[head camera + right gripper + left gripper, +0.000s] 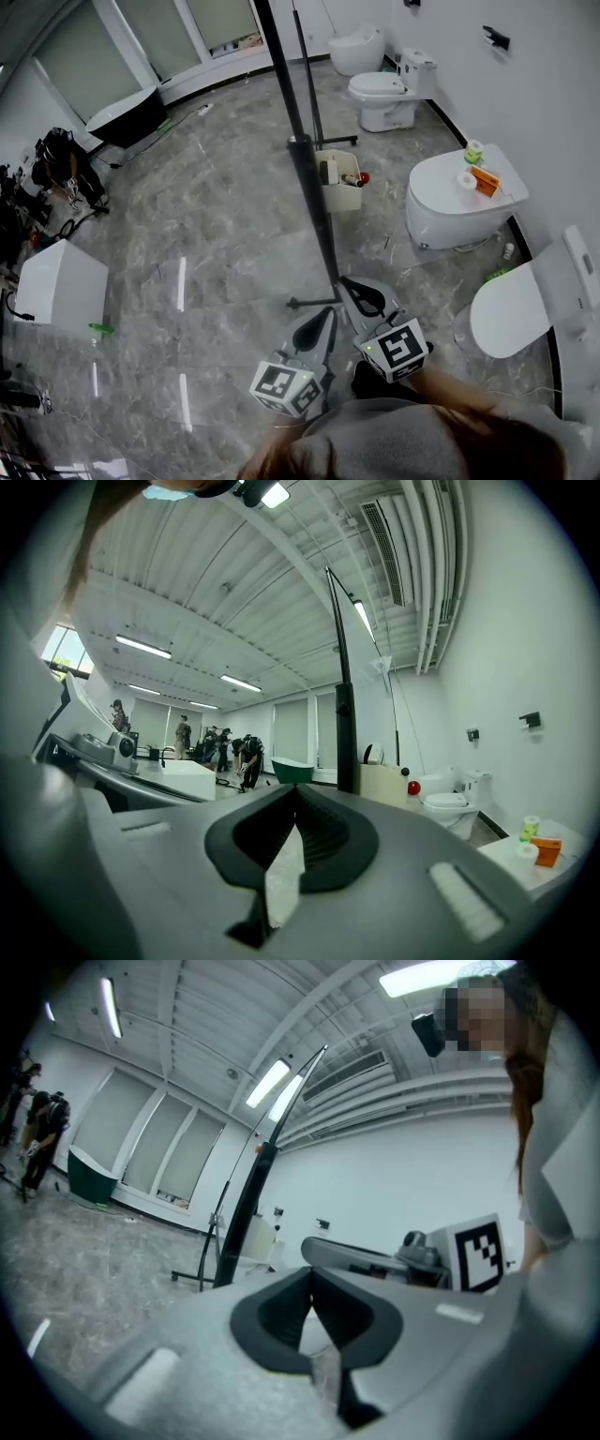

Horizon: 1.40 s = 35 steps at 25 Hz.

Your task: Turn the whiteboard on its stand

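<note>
Grey-clad shoulders and hair of the person (422,441) fill the bottom edge of the head view, closest to the lens. Marbled grey floor (216,234) spans the room. On it stands the whiteboard (314,202), seen edge-on as a thin dark bar that runs from the top of the head view down to its stand's feet (314,302), just ahead of both tools; its writing face cannot be made out.

Right of the board, along the wall, sit a toilet (450,211) whose closed lid carries two paper rolls and an orange box, a nearer toilet (511,314), and a farther one (384,98). A white box (61,286) stands well apart at the left, and a black bathtub (127,112) lies by the far windows. A cream bin (339,183) rests just behind the board.

Left hand-held gripper (310,1270): jaws brought together at their tips, nothing between them; the board's edge rises to the left of them in the left gripper view. Right hand-held gripper (295,787): jaws likewise closed and empty, with the board's edge standing just beyond the tips, not clasped. Each tool bears a marker cube, left (286,384) and right (398,349).
</note>
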Each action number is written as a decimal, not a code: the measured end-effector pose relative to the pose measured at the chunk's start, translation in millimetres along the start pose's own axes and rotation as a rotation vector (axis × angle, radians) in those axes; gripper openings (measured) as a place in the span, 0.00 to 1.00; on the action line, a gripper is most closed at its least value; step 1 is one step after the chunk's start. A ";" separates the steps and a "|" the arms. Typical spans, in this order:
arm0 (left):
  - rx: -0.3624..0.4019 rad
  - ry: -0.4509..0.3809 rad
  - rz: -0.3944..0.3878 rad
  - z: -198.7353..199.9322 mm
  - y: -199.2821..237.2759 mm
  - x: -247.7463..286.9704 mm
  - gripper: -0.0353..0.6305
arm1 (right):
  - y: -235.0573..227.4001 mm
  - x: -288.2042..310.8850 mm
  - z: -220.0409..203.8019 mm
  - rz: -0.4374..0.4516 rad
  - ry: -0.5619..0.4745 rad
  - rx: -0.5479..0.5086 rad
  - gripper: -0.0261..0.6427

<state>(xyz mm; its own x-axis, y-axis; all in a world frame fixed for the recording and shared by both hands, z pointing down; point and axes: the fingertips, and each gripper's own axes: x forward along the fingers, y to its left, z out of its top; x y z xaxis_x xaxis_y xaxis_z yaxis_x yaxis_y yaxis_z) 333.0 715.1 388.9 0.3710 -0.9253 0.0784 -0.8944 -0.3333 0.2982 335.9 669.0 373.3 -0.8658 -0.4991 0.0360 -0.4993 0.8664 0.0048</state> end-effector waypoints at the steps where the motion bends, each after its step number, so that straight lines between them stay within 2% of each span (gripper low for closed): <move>1: 0.001 -0.001 -0.005 -0.8 -4.4 -8.1 0.05 | 6.2 -5.0 0.3 -0.002 0.001 0.007 0.04; 7: 0.030 0.016 -0.018 -9.6 -21.0 -70.2 0.05 | 58.8 -39.3 1.5 -0.009 0.005 0.009 0.04; 14: 0.081 -0.014 0.022 -7.3 -31.9 -115.7 0.05 | 85.0 -94.7 -6.3 -0.102 0.012 0.076 0.04; 19: 0.098 -0.075 0.074 -0.2 -43.2 -109.9 0.05 | 88.4 -97.4 5.4 -0.040 -0.012 0.059 0.04; 23: 0.098 -0.095 0.076 9.1 -55.1 -96.9 0.05 | 75.2 -103.8 24.1 -0.055 -0.036 0.047 0.04; 35: 0.104 -0.077 0.083 9.5 -53.7 -85.2 0.05 | 78.9 -97.4 20.6 -0.034 0.008 0.039 0.04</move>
<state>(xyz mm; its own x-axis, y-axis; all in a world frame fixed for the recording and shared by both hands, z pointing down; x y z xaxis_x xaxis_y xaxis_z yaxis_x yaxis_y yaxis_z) 347.1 810.1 357.2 0.2780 -0.9603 0.0241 -0.9438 -0.2684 0.1928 380.1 785.7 349.5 -0.8483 -0.5277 0.0441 -0.5292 0.8479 -0.0330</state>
